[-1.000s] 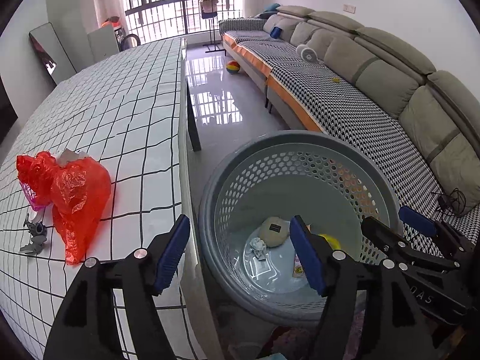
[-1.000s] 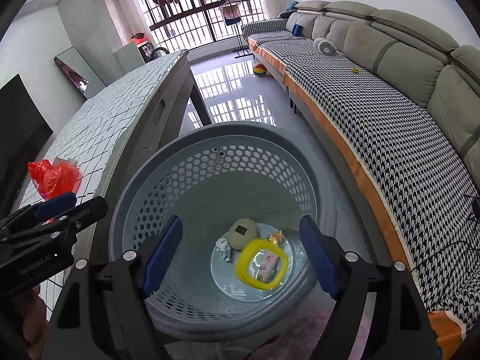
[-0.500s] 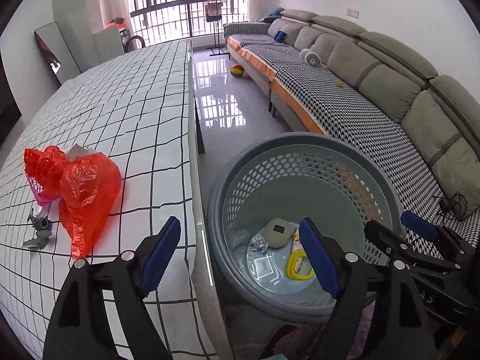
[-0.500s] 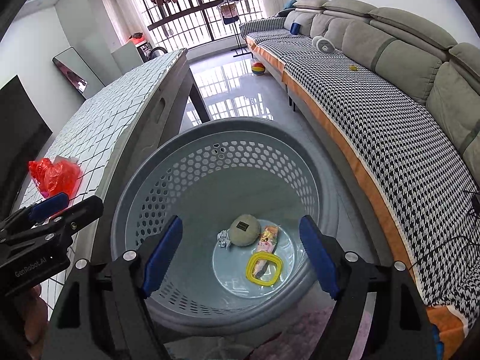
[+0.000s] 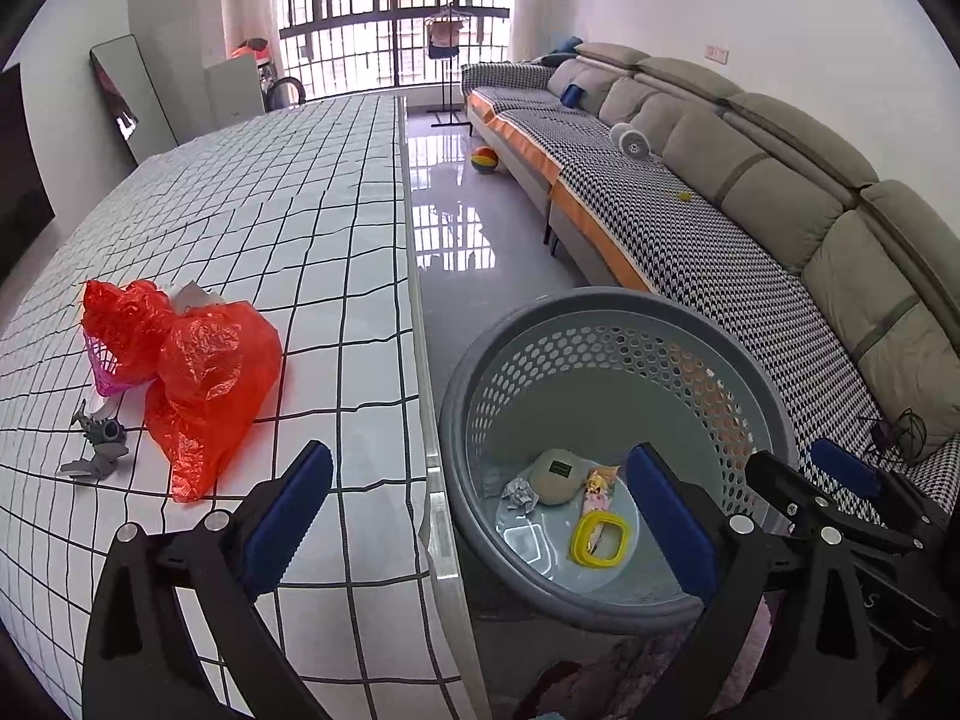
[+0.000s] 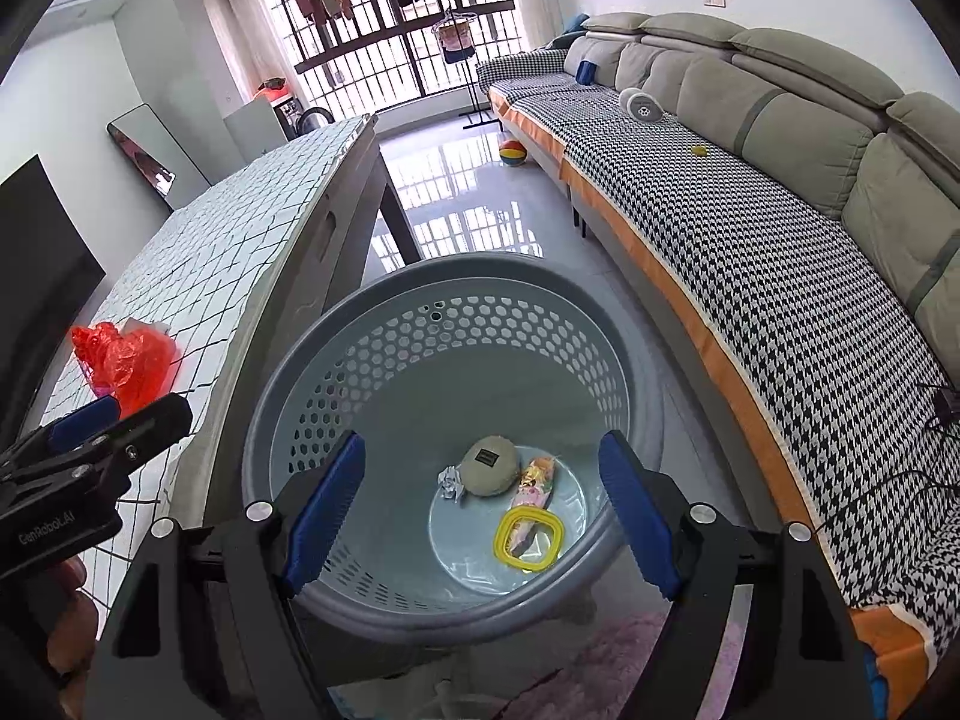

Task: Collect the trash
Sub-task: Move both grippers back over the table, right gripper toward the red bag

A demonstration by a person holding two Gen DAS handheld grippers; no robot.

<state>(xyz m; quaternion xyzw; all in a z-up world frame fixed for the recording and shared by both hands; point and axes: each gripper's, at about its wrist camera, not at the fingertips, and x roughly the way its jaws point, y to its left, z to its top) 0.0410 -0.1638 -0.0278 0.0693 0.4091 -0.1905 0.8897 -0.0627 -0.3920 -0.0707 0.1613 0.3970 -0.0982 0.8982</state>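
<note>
We hold both grippers wide open and empty: the right gripper (image 6: 480, 510) above the basket (image 6: 336, 360), the left gripper (image 5: 474, 516) over the table (image 5: 288, 228) edge. In the basket lie a yellow ring (image 6: 528, 540), wrapper (image 6: 534, 480), pouch (image 6: 489, 465) and foil (image 6: 451, 483). A red bag (image 5: 198, 384) lies on the table.
</note>
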